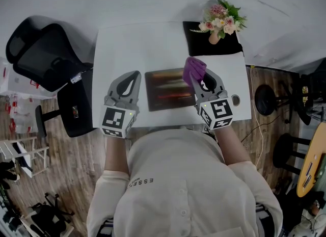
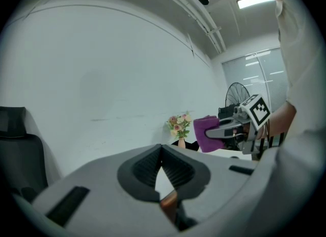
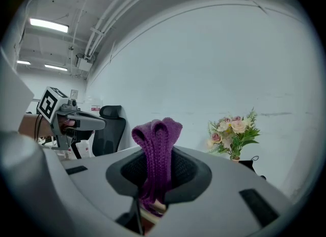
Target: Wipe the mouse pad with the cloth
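The mouse pad [image 1: 167,89], dark with reddish streaks, lies on the white table [image 1: 153,42] between my two grippers. My right gripper [image 1: 199,76] hovers at the pad's right end, shut on a folded purple cloth [image 1: 194,69]. The cloth [image 3: 157,144] sticks up from between its jaws in the right gripper view, and the left gripper view shows the cloth [image 2: 206,133] raised above the table. My left gripper [image 1: 133,75] is held just left of the pad, shut with nothing in it; its jaws [image 2: 162,149] meet at the tip.
A vase of flowers [image 1: 222,21] stands on a black mat [image 1: 204,43] at the table's far right. A small round object [image 1: 235,99] lies near the right edge. A black office chair [image 1: 46,57] is to the left of the table, and stools [image 1: 265,98] stand on the right.
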A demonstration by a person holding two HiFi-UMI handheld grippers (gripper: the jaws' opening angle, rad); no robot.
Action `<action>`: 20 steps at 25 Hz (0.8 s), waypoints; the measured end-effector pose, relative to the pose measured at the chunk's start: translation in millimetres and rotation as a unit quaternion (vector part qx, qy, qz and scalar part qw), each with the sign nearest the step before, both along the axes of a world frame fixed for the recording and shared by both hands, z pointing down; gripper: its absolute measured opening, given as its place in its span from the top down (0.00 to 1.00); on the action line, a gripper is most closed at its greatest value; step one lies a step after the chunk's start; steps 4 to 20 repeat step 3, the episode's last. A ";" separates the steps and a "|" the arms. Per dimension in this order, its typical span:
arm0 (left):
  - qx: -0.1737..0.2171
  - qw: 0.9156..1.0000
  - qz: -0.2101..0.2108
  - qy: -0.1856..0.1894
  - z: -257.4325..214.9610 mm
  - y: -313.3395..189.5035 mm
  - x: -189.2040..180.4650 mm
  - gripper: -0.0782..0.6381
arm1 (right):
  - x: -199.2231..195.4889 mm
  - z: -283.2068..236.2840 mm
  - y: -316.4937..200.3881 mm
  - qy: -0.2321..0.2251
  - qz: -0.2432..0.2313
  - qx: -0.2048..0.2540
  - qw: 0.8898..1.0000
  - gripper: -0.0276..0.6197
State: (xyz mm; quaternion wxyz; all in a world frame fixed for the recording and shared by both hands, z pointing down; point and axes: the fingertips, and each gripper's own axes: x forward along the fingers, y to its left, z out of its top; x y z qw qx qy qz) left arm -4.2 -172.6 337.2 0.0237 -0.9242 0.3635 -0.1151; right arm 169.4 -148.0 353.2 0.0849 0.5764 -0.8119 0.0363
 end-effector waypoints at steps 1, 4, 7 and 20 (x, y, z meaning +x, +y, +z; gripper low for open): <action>0.000 1.000 0.000 0.000 0.4 0.0 0.3 0.89 | 0.5 0.5 0.0 0.002 0.002 -0.001 1.000 0.81; -0.002 1.000 -0.001 -0.001 1.1 0.2 0.8 0.89 | 1.6 1.4 0.2 0.007 0.005 -0.002 1.000 0.81; -0.002 1.000 -0.001 -0.001 1.1 0.2 0.8 0.89 | 1.6 1.4 0.2 0.007 0.005 -0.002 1.000 0.81; -0.002 1.000 -0.001 -0.001 1.1 0.2 0.8 0.89 | 1.6 1.4 0.2 0.007 0.005 -0.002 1.000 0.81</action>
